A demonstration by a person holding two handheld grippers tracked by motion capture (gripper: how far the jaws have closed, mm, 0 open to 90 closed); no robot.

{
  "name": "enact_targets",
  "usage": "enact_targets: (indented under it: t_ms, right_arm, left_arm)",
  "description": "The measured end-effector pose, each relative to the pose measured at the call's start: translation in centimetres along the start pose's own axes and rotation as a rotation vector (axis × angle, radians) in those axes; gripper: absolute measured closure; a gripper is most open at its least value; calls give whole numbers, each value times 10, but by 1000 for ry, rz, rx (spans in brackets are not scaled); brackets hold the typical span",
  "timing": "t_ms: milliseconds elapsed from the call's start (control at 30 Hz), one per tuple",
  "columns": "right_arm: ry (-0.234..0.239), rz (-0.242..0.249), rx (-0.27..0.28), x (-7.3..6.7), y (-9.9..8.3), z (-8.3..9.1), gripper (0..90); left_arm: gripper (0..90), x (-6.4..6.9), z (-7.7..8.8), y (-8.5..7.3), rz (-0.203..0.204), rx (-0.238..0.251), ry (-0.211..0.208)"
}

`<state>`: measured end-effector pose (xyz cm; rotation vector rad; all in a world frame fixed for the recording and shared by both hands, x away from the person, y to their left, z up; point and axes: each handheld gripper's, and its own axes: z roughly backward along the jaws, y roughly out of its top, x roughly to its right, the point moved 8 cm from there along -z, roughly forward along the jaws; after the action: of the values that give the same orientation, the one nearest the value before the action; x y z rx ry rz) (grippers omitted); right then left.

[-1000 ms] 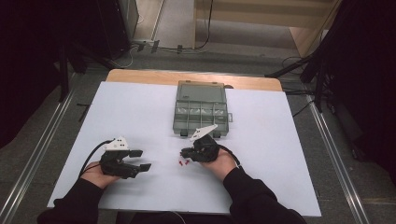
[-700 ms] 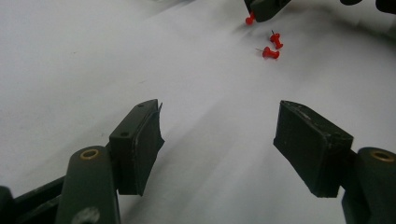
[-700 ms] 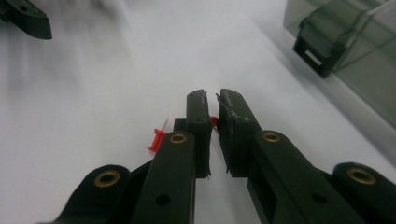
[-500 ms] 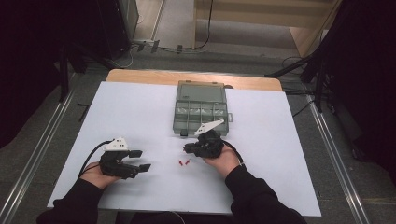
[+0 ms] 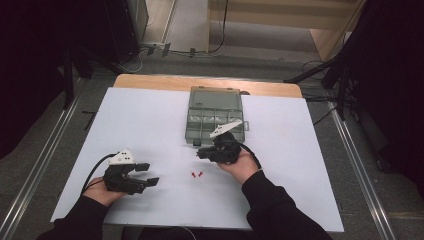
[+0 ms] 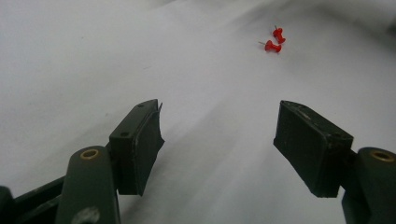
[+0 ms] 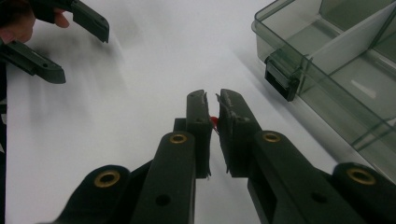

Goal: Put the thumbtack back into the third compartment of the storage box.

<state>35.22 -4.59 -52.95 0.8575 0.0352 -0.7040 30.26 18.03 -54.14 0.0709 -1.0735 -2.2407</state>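
Note:
My right gripper (image 5: 201,152) hovers just above the white sheet, in front of the box, pointing left. In the right gripper view its jaws (image 7: 212,100) are shut on a small red pushpin (image 7: 214,122) that peeks out between the pads. Two more red pushpins (image 5: 197,175) lie side by side on the sheet, just below and left of that gripper. My left gripper (image 5: 149,174) rests low at the front left, open and holding nothing. In the left gripper view the two pushpins (image 6: 272,45) lie well ahead of its spread jaws (image 6: 219,112).
A clear grey-green compartment box (image 5: 216,117) lies open at the middle back of the table; its latch and dividers (image 7: 327,60) stand close to the right gripper's right. The white sheet (image 5: 300,165) covers most of the wooden table. Dark stands and cables surround the table.
My right gripper has lifted off the sheet and drifted toward the box, uncovering the two pushpins on the sheet. The left gripper has stayed put.

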Motion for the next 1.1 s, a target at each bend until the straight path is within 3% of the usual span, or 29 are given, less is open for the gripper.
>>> enact_targets:
  t_ms: [533, 700, 1100]
  right_arm:
    - [2, -47, 4, 10, 9, 13, 839]
    - [-8, -36, 0, 10, 9, 15, 839]
    - [-50, -85, 18, 29, 9, 27, 838]
  left_arm:
    - [307, -1, 1, -2, 0, 5, 11]
    - [307, -1, 1, -2, -1, 6, 14]
    - [307, -3, 0, -2, -5, 3, 12]
